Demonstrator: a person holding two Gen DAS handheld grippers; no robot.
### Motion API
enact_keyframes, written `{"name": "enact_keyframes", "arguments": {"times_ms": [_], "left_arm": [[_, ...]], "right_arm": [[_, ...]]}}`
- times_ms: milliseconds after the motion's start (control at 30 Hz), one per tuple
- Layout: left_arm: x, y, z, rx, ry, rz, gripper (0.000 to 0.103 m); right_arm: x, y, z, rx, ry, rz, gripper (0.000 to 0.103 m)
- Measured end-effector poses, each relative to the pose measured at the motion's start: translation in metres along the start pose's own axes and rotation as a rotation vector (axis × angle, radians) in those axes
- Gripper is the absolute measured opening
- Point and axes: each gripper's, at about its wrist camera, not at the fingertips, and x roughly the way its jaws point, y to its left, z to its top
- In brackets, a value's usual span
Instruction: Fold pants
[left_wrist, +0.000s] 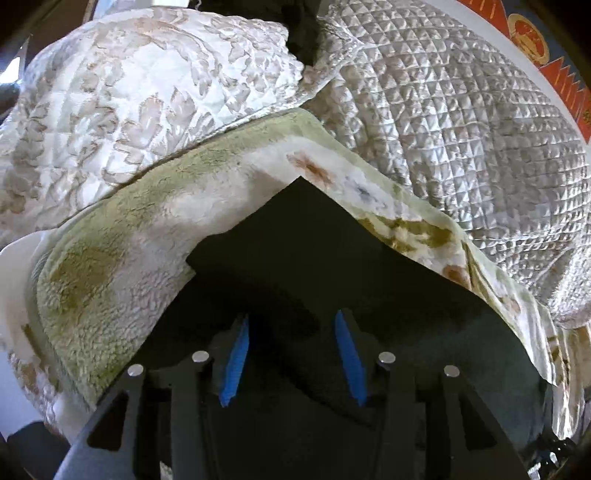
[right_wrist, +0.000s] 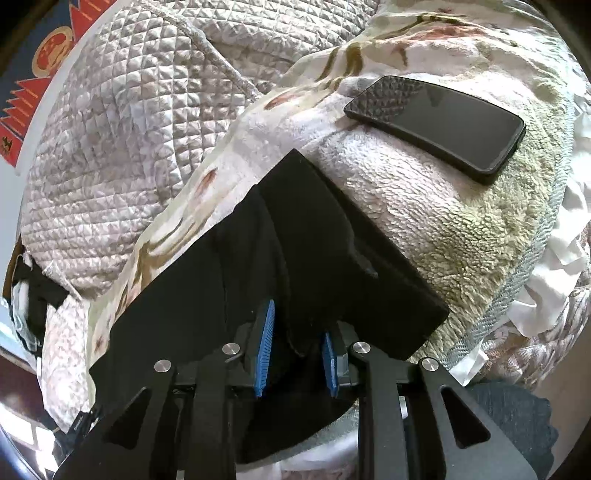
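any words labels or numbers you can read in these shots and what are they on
None can be read.
red and blue wall hanging: drawn emblems only, any lettering too blurred.
phone: screen dark, no text showing.
black pants: no label showing.
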Motion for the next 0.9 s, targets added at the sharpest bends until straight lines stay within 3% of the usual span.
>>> {"name": "enact_keyframes", "arguments": {"times_ms": [133, 200, 233, 267, 500, 700, 800, 900], "left_arm": [[0.003, 0.002, 0.002, -0.015, -0.015, 0.001, 0.048], [0.005, 0.004, 0.006, -0.019, -0.023, 0.023, 0.027], [0.007, 0.006, 0.008, -0.022, -0.021, 0.026, 0.011], [0.009, 0.009, 0.009, -0.03, -0.012, 0.012, 0.01], [-0.01, 0.006, 0.018, -0.009, -0.02, -0.034, 0.006], [-0.057, 0.001, 0.023, -0.006, -0.053, -0.043, 0.006], [-0.062, 0.007, 0.009, 0.009, -0.013, 0.005, 0.006], [-0.049, 0.023, -0.009, -0.018, 0.069, 0.033, 0.006]], "right_arm": [[-0.001, 0.001, 0.001, -0.006, -0.013, -0.012, 0.016], [-0.002, 0.002, 0.002, -0.02, -0.018, -0.016, 0.016], [-0.002, 0.003, 0.002, -0.027, -0.018, -0.02, 0.016], [-0.002, 0.003, 0.002, -0.029, -0.019, -0.023, 0.016], [-0.004, 0.006, 0.005, -0.042, -0.02, -0.027, 0.014], [-0.037, 0.017, 0.014, -0.034, -0.031, 0.071, 0.01], [-0.047, 0.016, 0.014, -0.058, -0.031, 0.042, 0.009], [-0.035, -0.003, 0.009, -0.014, 0.028, -0.021, 0.009]]}}
